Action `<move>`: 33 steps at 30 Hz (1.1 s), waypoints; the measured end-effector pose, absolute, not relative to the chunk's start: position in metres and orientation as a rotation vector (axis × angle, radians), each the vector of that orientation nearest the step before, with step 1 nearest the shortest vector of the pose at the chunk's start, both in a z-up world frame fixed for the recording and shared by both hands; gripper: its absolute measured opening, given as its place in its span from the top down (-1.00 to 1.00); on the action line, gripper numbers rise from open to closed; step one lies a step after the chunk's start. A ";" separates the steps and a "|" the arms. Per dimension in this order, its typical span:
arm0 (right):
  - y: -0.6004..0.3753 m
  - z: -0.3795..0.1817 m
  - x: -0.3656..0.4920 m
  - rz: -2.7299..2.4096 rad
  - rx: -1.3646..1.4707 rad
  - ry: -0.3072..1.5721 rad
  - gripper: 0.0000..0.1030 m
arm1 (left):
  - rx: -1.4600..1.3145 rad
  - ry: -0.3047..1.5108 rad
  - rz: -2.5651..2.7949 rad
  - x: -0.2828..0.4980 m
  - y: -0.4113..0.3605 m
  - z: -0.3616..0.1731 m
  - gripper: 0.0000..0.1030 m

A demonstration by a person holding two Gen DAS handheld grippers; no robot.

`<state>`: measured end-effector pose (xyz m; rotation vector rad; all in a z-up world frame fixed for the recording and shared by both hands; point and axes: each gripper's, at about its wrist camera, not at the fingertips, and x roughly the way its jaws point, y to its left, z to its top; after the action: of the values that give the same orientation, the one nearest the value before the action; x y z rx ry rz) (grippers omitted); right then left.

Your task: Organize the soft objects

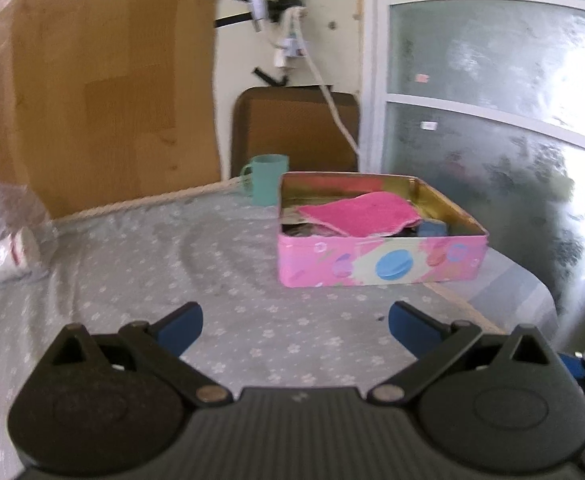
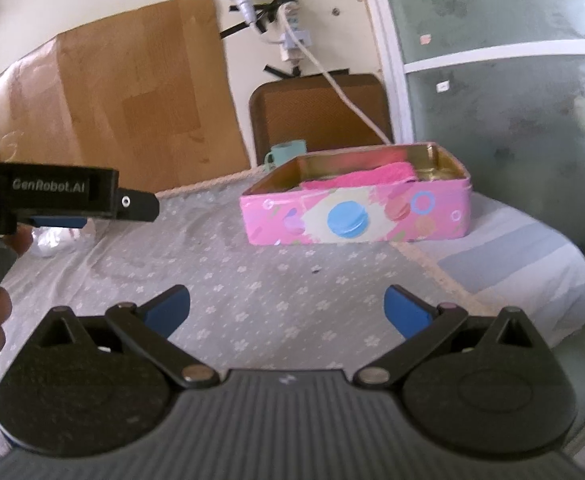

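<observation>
A pink tin box [image 1: 380, 260] with a blue macaron print stands open on the grey flowered tablecloth [image 1: 172, 260]. A pink cloth [image 1: 360, 214] lies inside it over a blue item [image 1: 432, 227] and other things. The box [image 2: 356, 216] and cloth [image 2: 364, 174] also show in the right wrist view. My left gripper [image 1: 295, 324] is open and empty, above the cloth-covered table short of the box. My right gripper [image 2: 287, 306] is open and empty too. The left gripper [image 2: 92, 208] shows from the side at the left of the right wrist view.
A teal mug [image 1: 268, 178] stands behind the box. A clear plastic bag [image 1: 4, 232] with white contents lies at the table's left. Cardboard [image 1: 104, 92] leans on the wall, a brown chair back [image 1: 296, 128] stands behind the table, and a frosted glass door [image 1: 492, 120] is to the right.
</observation>
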<state>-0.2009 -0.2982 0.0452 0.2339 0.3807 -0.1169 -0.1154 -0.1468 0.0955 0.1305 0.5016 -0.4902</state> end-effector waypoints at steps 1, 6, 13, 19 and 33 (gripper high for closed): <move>-0.299 0.047 -0.202 -0.128 0.231 0.375 -1.00 | 0.134 0.503 -0.502 -0.117 -0.150 0.097 -0.99; -0.308 0.057 -0.203 -0.159 0.221 0.362 -1.00 | 0.134 0.513 -0.561 -0.119 -0.161 0.104 -0.99; -0.324 0.071 -0.198 -0.211 0.186 0.375 -1.00 | 0.164 0.523 -0.580 -0.110 -0.180 0.118 -0.99; -0.335 0.076 -0.198 -0.252 0.229 0.366 -1.00 | 0.190 0.523 -0.567 -0.106 -0.192 0.119 -0.99; -0.327 0.065 -0.192 -0.250 0.257 0.404 -1.00 | 0.217 0.562 -0.508 -0.094 -0.195 0.098 -0.99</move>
<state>-0.1917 -0.3271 0.0655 0.2571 0.4044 -0.2499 -0.0944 -0.1950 0.0981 0.2174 0.5620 -0.5079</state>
